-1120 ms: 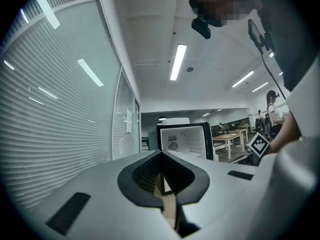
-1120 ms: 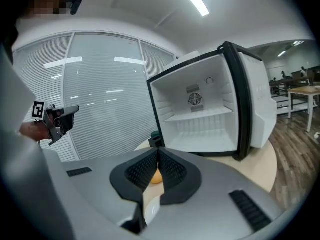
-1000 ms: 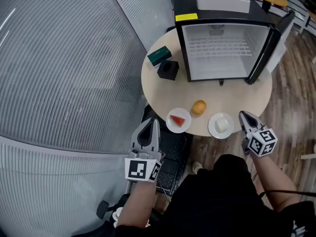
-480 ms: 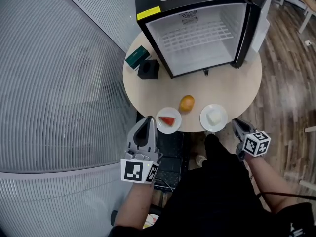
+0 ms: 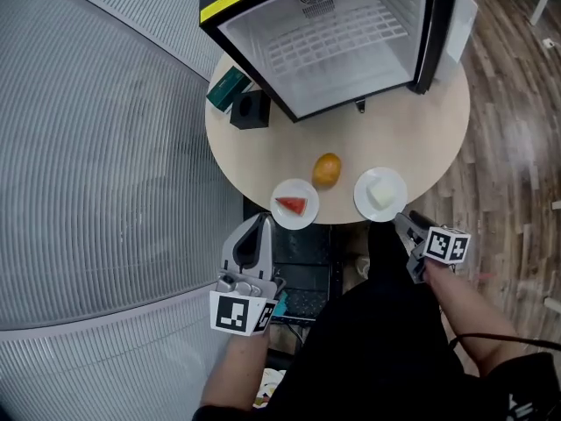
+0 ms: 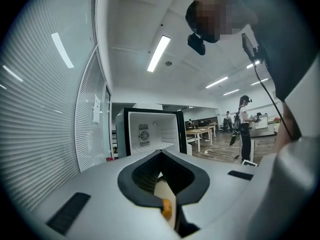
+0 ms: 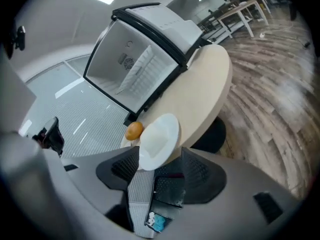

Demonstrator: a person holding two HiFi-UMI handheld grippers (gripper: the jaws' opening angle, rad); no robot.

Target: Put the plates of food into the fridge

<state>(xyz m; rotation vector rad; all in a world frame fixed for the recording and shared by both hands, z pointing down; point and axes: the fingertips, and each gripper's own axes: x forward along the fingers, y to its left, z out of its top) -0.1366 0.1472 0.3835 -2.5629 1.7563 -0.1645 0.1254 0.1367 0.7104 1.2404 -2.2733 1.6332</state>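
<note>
Plates of food sitting at the counter's 6 o'clock edge: red-slice plate and white plate, an orange between them. At 12 o'clock the fridge is standing open. At the white plate's 5 o'clock the right claw is hanging, jaws just opening and spread, plate rim ahead of the gap, unpinched. At the red-slice plate's 7 o'clock the left claw is hovering, jaws pressed together, empty.

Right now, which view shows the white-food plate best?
Head view: the whole white-food plate from above, at the table's near edge. The right gripper view shows it close but skewed. The left gripper view misses it.
</note>
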